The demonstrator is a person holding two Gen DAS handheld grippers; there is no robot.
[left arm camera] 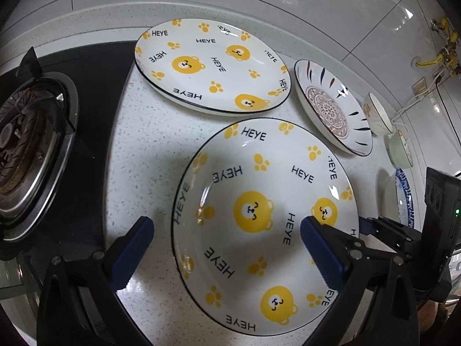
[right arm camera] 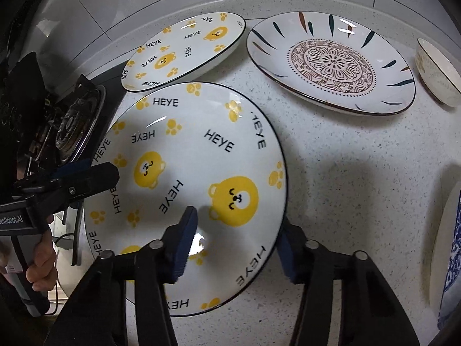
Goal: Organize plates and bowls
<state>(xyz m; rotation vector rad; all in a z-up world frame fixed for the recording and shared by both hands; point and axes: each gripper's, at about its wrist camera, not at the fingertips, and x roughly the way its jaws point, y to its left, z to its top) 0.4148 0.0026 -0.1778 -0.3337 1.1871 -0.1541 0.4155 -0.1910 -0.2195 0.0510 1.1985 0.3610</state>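
Note:
Two white plates with yellow bears lie on the speckled counter: the near bear plate (left arm camera: pixel 259 150) (right arm camera: pixel 187 121) and the far bear plate (left arm camera: pixel 201 57) (right arm camera: pixel 184 49) behind it. My left gripper (left arm camera: pixel 226 220) stands open wide astride the near plate's left rim, one finger over the counter and one above the plate's well. My right gripper (right arm camera: pixel 237 219) straddles that plate's right rim. Its inner pad rests at the foot of the sloping wall and its outer pad lies against the rim's edge, shut on it. The plate sits level.
A plate with a mandala pattern (left arm camera: pixel 331 106) (right arm camera: pixel 331 60) lies to the right, then a small white bowl (left arm camera: pixel 377 115) (right arm camera: pixel 438 72), a green bowl (left arm camera: pixel 400 150) and a blue-patterned plate (left arm camera: pixel 403 196) (right arm camera: pixel 449 259). A gas burner (left arm camera: pixel 28 150) (right arm camera: pixel 75 127) is at the left. A tiled wall runs behind.

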